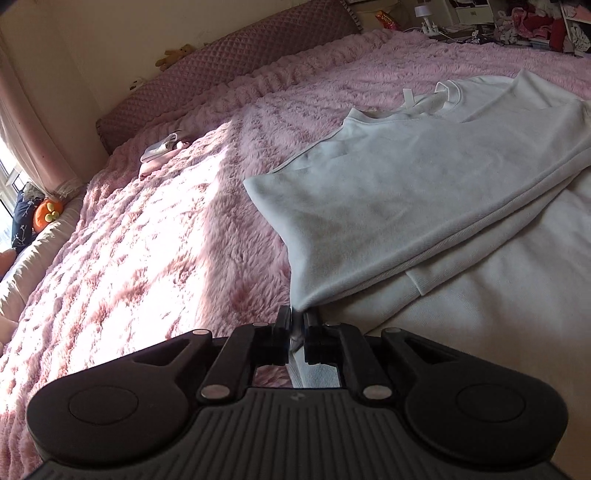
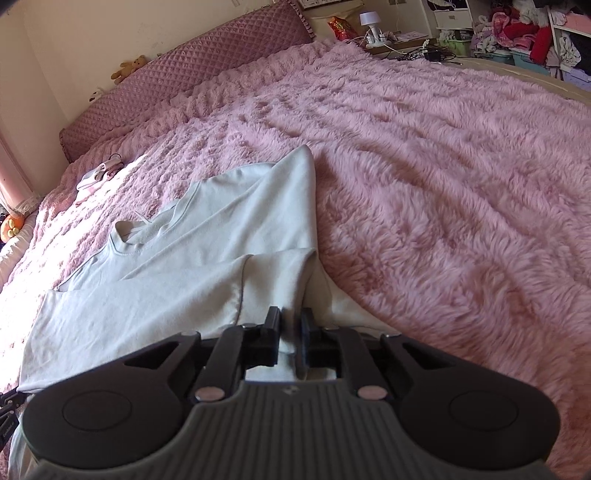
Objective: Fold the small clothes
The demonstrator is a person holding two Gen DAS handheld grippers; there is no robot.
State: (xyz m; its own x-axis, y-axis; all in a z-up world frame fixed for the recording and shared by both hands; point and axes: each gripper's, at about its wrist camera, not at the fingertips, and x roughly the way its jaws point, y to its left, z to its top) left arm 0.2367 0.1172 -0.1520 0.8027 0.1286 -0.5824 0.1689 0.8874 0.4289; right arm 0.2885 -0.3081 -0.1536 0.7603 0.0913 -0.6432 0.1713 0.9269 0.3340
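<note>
From my feed, the white shirt [image 1: 424, 192] runs off the right edge in left wrist view, so I can't see its far side. In right wrist view its near hem is hidden behind the right gripper [image 2: 290, 328] body. The pinched cloth betw. the left gripper [image 1: 297, 325] fingers is blurred. A small white/pink item [image 1: 160, 151] near the headboard is too small to ID. Shelf clutter [image 2: 517, 33] at top right is unreadable and cropped.

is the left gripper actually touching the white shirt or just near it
Touching. The left wrist view shows the left gripper closed on a corner of the white shirt, with cloth pinched between its fingers and pulled taut off the pink blanket.
</note>
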